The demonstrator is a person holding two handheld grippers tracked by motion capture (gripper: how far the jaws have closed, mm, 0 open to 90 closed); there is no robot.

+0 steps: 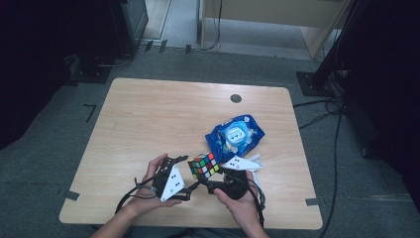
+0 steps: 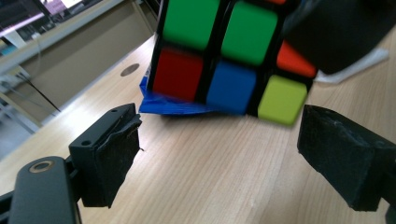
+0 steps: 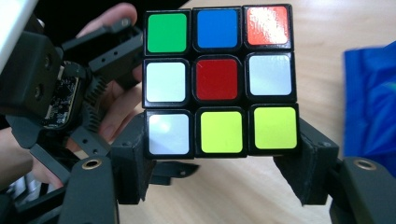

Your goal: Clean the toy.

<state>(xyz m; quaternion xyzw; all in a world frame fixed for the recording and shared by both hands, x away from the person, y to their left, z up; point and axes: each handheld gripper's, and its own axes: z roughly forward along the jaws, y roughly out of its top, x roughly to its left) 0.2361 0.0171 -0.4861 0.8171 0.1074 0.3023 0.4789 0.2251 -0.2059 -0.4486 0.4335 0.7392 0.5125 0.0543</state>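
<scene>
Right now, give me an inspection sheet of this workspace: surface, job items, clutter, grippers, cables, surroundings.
Surface: light wooden table, round dark grommet near the far edge.
Job's things: scrambled multicoloured puzzle cube, raised off the table.
Clutter: blue plastic snack bag just beyond the cube.
Grippers: right gripper shut on the cube's lower layer; left gripper open, facing the cube without touching it.
Cables: black leads on the floor at right.
Surroundings: grey carpet, dark stands.

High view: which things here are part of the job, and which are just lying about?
In the job:
- puzzle cube, clamped in the right gripper
- left gripper, open beside the cube

Lying about:
- blue snack bag behind the cube
- round grommet at the table's far edge
</scene>
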